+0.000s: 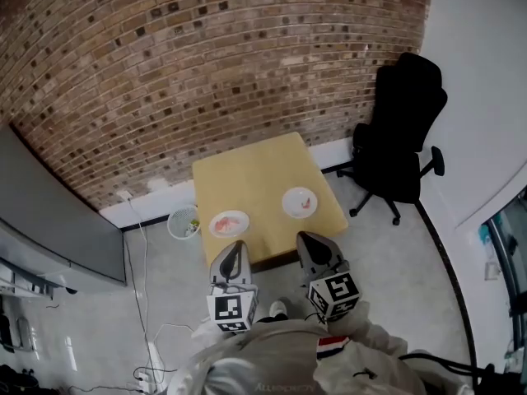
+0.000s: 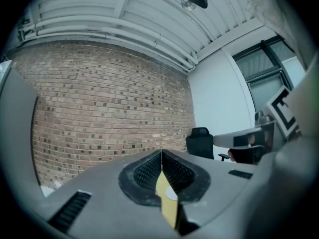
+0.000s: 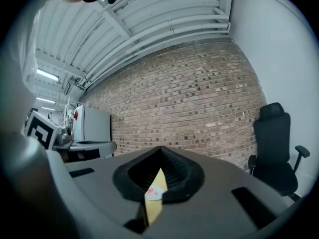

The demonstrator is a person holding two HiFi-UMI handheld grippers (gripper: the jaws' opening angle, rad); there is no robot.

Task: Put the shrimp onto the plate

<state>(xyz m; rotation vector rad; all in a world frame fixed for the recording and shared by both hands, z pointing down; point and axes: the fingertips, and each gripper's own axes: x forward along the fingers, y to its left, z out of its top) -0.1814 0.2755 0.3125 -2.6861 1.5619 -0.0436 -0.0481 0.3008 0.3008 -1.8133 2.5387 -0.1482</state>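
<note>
left gripper [image 1: 234, 252] and right gripper [image 1: 310, 242] each have jaws together, empty, held level just short of the table [image 1: 247, 175]. on it, a left plate [image 1: 239, 217] holds what looks like pink shrimp [image 1: 224, 224] and a right plate [image 1: 292, 196] holds a reddish bit [image 1: 305, 202]. shrimp is likely light, soft and slippery, so pinch gently across the thick body

An office-like workroom is suggested: a bare brick wall [image 1: 206, 48] is seen behind 1 small wooden tabletop [image 1: 255, 179], 1 black swivel chair [image 1: 403, 130] is parked beside it (a wastebasket [image 1: 183, 222] too), and cables [image 1: 145, 295] are trailed across the grey floor [image 1: 387, 262].
</note>
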